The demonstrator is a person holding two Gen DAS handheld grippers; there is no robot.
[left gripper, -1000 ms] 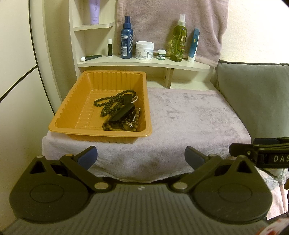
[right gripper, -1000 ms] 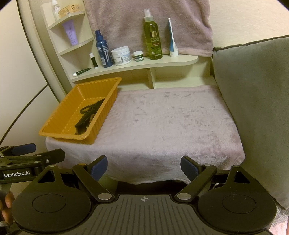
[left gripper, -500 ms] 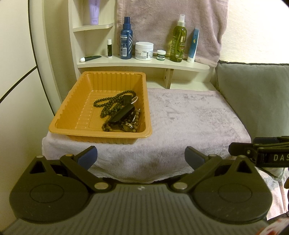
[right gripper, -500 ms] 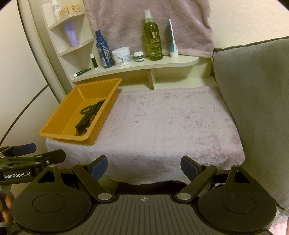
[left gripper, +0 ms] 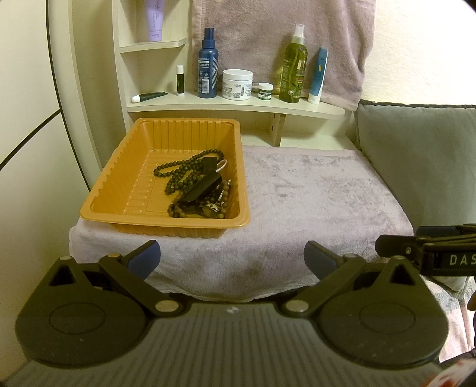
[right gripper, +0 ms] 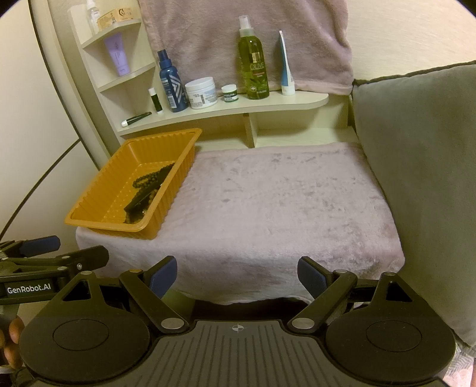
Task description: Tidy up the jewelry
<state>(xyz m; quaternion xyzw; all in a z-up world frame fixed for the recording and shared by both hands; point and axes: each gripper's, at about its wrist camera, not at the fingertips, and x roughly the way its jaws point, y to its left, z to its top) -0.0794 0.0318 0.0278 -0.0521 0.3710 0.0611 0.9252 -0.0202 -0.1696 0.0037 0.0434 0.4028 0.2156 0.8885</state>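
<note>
Ribbed orange plastic tray (left gripper: 119,181), at the left edge of the plush mauve-covered tabletop (left gripper: 312,193): could slide off if snagged.

Heaped dark bead strands and watch (left gripper: 196,184), in the tray's right half: tangle likely; one pull may drag several.

Left hand-held gripper (left gripper: 232,259) and right hand-held gripper (right gripper: 236,275): both wide apart, empty, short of the tray.

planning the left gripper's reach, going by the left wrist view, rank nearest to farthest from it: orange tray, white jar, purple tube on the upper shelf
1. Orange tray: nearest to the left gripper, ahead and left on the towel-covered surface.
2. White jar: farther back, on the lower shelf, about centre.
3. Purple tube: farthest, up on the upper shelf at the back left.
</note>
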